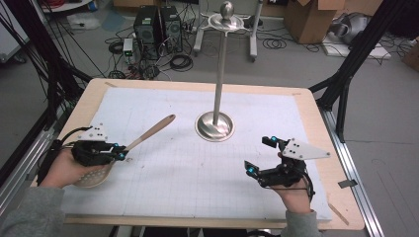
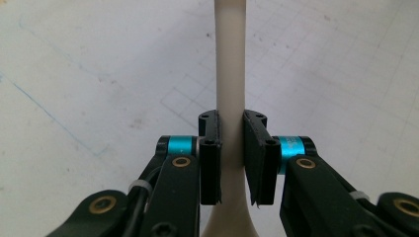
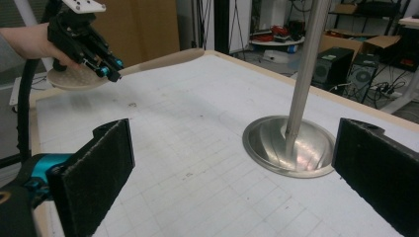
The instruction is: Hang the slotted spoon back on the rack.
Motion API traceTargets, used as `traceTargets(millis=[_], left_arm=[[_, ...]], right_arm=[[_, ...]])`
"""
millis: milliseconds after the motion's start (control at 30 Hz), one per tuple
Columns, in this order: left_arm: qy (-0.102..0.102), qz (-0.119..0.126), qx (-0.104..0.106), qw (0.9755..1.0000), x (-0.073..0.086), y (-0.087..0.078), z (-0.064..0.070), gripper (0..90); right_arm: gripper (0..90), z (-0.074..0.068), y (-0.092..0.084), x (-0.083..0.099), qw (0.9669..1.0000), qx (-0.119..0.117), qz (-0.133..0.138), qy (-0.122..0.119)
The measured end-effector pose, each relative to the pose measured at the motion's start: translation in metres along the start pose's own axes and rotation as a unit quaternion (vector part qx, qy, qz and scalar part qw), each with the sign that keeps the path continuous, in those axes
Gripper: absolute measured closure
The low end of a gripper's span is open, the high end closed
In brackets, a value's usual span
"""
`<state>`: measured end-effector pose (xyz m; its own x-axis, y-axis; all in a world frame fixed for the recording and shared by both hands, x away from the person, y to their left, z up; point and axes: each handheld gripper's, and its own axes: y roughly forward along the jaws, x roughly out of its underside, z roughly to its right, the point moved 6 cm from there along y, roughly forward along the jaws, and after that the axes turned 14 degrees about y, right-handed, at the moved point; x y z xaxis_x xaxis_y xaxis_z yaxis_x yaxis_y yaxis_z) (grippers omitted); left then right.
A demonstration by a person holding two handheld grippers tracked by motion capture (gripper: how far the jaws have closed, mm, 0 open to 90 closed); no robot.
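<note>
A wooden spoon [image 1: 150, 131] with a round perforated bowl is held at the table's left; its handle points toward the far middle. My left gripper [image 1: 122, 155] is shut on the handle just above the bowl, and in the left gripper view the handle [image 2: 230, 59] runs up between the pads of the left gripper [image 2: 231, 143]. From the right gripper view the spoon [image 3: 163, 60] seems raised slightly off the mat. My right gripper [image 1: 259, 155] hovers open at the front right, nothing between its jaws. Its pads [image 3: 104, 168] frame the metal stand [image 3: 289, 145].
The stand has a round steel base [image 1: 215, 126] mid-table and a tall pole [image 1: 220, 74] topped by a dish and ball. A white grid mat [image 1: 188, 173] covers the wooden table [image 1: 89, 98]. Computers, cables and boxes lie on the floor beyond.
</note>
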<state>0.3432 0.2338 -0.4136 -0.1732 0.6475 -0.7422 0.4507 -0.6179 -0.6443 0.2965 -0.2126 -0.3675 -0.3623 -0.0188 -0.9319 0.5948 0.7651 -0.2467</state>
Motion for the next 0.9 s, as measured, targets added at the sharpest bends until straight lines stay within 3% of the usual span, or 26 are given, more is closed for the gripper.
traceTargets(millis=[567,900], left_arm=[[-0.013,0.063,-0.031,0.9974,-0.036,-0.001,0.002,77.7],[-0.006,0.097,-0.029,0.9949,-0.06,-0.003,0.002,77.8]], right_arm=[[1.7,0.002,-0.002,0.0,1.0,0.0,0.003,0.003],[1.6,0.002,-0.005,-0.002,1.0,-0.001,0.007,0.004]])
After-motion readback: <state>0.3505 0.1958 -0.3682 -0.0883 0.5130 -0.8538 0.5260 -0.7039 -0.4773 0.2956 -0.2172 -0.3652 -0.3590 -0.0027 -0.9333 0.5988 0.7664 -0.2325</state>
